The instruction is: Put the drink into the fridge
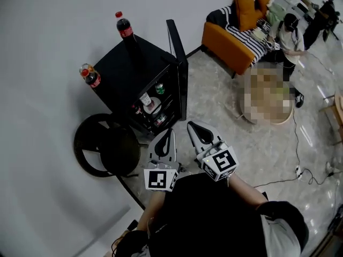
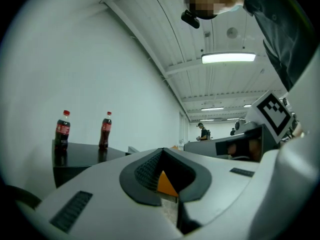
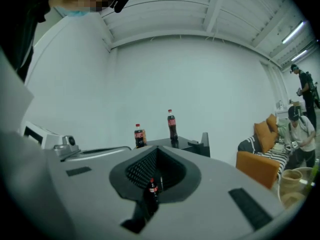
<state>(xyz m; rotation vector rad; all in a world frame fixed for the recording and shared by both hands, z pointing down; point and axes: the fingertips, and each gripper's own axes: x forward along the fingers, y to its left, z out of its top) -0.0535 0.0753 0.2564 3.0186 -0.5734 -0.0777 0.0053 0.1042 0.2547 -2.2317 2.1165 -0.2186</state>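
Nearest, a black shirt (image 1: 209, 218) is filling the head view's lower edge. Ahead of it, the left claw (image 1: 166, 135) and right claw (image 1: 195, 128) are pointing toward the fridge (image 1: 134, 63), whose door (image 1: 179, 63) is standing open. Two cola bottles are standing upright on the fridge's top, one (image 1: 124, 25) at its far corner and the other (image 1: 90, 76) at its left corner.

In the left gripper view, the left claw (image 2: 161, 166) is holding its jaws together, empty, with both cola bottles (image 2: 62, 129) well beyond.

In the right gripper view, the right claw (image 3: 155, 176) is likewise pressing its jaws together on nothing. A small bottle (image 3: 152, 188) is showing through their slit, ungripped. The cola bottles (image 3: 172, 124) are standing on the fridge (image 3: 190, 145), left of an orange sofa (image 3: 257, 166).
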